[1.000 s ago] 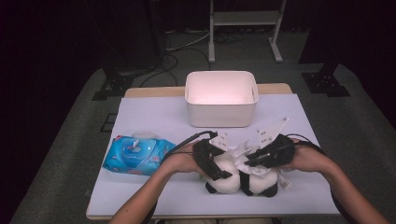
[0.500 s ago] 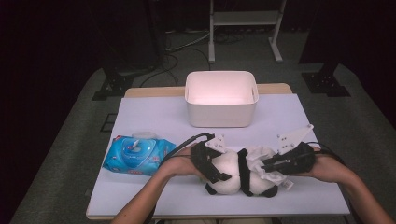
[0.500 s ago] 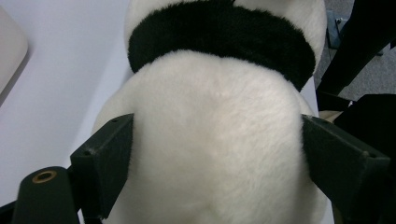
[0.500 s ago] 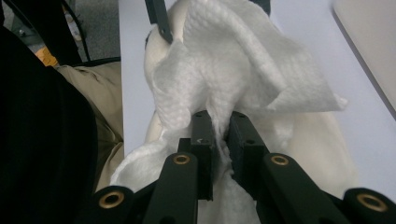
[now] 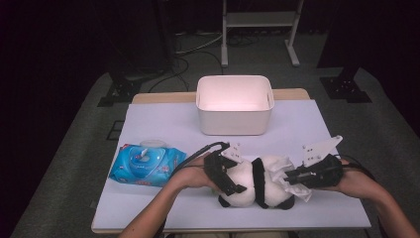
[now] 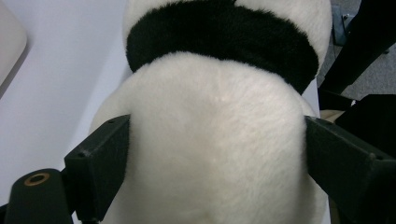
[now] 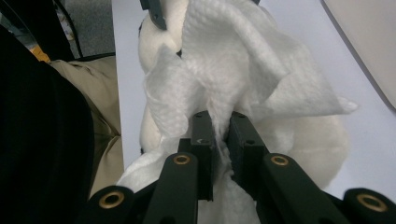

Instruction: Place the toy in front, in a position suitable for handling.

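A black-and-white plush panda (image 5: 245, 179) lies near the table's front edge. My left gripper (image 5: 236, 171) straddles its white body (image 6: 215, 140), one jaw pressed into the fur on each side. These jaws have just been opening a little, with the panda still between them. My right gripper (image 5: 293, 178) comes in from the right, shut on a crumpled white wipe (image 5: 283, 166). In the right gripper view the wipe (image 7: 233, 70) fans out from the pinched jaws (image 7: 220, 121) and rests against the panda (image 7: 322, 140).
A white rectangular bin (image 5: 233, 121) stands at the back middle of the white-covered table (image 5: 163, 124). A blue pack of wet wipes (image 5: 146, 163) lies at the left. Dark floor, cables and a metal stand surround the table.
My right gripper has slid to the right along the panda with the wipe, away from the left gripper. The left hand has stayed in place around the panda.
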Demonstrator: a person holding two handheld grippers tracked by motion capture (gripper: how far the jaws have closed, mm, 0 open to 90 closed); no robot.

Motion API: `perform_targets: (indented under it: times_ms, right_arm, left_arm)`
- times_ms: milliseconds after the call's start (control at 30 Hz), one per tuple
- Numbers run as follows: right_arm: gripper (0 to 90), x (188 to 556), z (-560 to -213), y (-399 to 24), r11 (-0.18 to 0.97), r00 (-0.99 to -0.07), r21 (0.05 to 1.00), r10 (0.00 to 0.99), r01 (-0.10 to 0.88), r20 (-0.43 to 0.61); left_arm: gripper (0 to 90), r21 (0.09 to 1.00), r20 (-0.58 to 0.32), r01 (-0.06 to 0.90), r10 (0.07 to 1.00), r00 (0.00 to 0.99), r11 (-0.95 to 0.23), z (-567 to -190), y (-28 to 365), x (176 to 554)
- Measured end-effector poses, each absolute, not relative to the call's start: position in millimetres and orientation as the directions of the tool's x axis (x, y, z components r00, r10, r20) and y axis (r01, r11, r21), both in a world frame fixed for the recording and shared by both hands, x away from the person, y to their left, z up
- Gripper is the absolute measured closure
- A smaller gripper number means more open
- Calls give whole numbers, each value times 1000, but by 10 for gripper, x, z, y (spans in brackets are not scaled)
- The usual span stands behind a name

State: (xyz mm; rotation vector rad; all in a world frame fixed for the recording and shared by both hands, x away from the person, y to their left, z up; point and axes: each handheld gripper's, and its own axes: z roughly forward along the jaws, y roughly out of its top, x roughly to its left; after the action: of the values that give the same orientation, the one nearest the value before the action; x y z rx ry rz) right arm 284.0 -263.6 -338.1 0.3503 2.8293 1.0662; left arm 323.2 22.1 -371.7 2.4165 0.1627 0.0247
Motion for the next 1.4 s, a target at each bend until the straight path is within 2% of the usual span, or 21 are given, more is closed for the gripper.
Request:
perform_targets:
  times_ms: [700,1000,1400]
  right_arm:
    - [806,2939,-3360,-2051,776,-990,627,129,69,-50]
    - [806,3157,-3289,-2250,757,-977,639,210,138,-38]
    - [806,3057,-3313,-2717,727,-958,651,285,216,0]
  left_arm:
    - [116,648,-15,103,122,992,-755,-3688,184,3243]
    - [119,662,-8,98,124,992,-743,-3711,216,3170]
    - [118,683,-14,102,126,992,-723,-3711,269,3109]
